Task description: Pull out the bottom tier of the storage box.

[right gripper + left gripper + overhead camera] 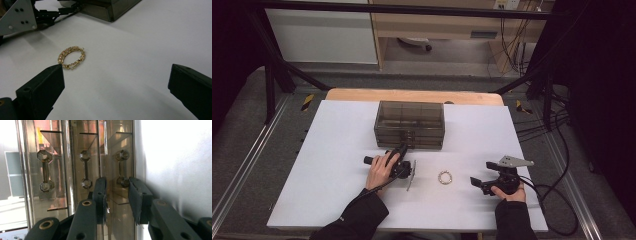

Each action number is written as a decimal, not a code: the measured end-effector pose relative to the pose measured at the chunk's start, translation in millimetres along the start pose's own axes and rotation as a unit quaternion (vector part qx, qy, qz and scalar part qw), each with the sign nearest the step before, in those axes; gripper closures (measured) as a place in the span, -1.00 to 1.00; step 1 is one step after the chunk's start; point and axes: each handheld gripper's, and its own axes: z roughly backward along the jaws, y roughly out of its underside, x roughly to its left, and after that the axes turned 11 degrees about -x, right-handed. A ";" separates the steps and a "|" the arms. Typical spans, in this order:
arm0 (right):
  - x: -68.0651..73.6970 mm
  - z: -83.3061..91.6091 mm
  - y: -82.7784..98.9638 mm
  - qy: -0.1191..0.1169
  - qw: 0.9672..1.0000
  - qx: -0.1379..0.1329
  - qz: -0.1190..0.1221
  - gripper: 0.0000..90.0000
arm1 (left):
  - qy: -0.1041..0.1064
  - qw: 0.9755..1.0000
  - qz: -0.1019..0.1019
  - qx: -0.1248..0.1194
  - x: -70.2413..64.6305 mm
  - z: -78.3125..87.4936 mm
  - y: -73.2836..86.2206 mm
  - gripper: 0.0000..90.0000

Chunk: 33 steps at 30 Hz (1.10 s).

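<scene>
1. Bracelet (71, 58), a gold chain ring, lay flat on the white table (337, 190) between my 2 grippers, well short of the drawer box (409, 125).
2. My left gripper (116, 192) stood part-open around the lowest drawer's handle (122, 168), not yet clamped.
3. My right gripper (116, 85) gaped wide and empty just beside the bracelet.
4. I judged drawer-opening was in hand: next, pinch that handle and pull straight.
</scene>
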 end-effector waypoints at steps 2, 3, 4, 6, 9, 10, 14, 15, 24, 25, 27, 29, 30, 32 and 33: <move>-0.1 0.1 -0.1 0.000 1.000 -0.001 0.000 -0.98 | 0.000 1.000 0.000 -0.001 0.0 0.3 -0.1 0.52; -0.1 0.2 -0.1 0.000 1.000 -0.001 0.000 -0.98 | 0.000 1.000 0.001 -0.001 0.0 0.5 -0.3 0.52; -0.1 0.2 -0.1 0.000 1.000 -0.001 0.000 -0.98 | 0.001 1.000 0.001 -0.001 0.0 0.7 -0.3 0.52; 0.0 0.2 -0.1 0.000 1.000 -0.001 0.000 -0.98 | 0.001 1.000 0.001 0.000 -0.1 1.2 -0.7 0.52; 0.0 0.3 -0.1 0.000 1.000 -0.001 0.000 -0.98 | 0.000 1.000 0.000 -0.002 -0.7 1.7 -1.0 0.52; -0.1 0.3 -0.2 0.000 1.000 -0.001 0.000 -0.98 | 0.000 1.000 -0.002 -0.002 -0.8 2.2 -1.1 0.52; 0.0 0.3 -0.1 0.000 1.000 0.000 0.000 -0.98 | 0.001 1.000 -0.003 -0.002 -1.3 4.3 -1.8 0.52; 0.0 0.2 -0.1 0.000 1.000 0.000 0.000 -0.98 | 0.001 1.000 -0.003 -0.003 -1.5 4.6 -1.9 0.52; 0.0 0.1 0.0 0.000 1.000 0.000 0.000 -0.98 | 0.003 1.000 -0.004 -0.003 -2.1 8.4 -3.0 0.52; 0.0 0.2 0.0 0.000 1.000 0.000 0.000 -0.98 | 0.003 1.000 -0.004 -0.003 -2.2 8.8 -3.2 0.52; 0.1 0.1 0.0 0.000 1.000 0.000 0.000 -0.98 | 0.002 1.000 -0.002 -0.007 -2.7 9.4 -3.1 0.52; 0.1 0.1 0.1 0.000 1.000 0.000 0.000 -0.98 | 0.002 1.000 -0.002 -0.008 -3.2 9.9 -3.3 0.52; 0.1 0.1 0.1 0.000 1.000 0.000 0.000 -0.98 | 0.002 1.000 -0.001 -0.007 -3.1 10.2 -3.4 0.52; 0.0 0.1 0.1 0.001 1.000 0.001 0.001 -0.98 | 0.002 1.000 -0.001 -0.006 -3.2 10.7 -3.7 0.52; 0.0 0.0 0.1 0.000 1.000 0.000 0.000 -0.98 | 0.003 1.000 0.000 -0.006 -3.3 11.0 -3.8 0.52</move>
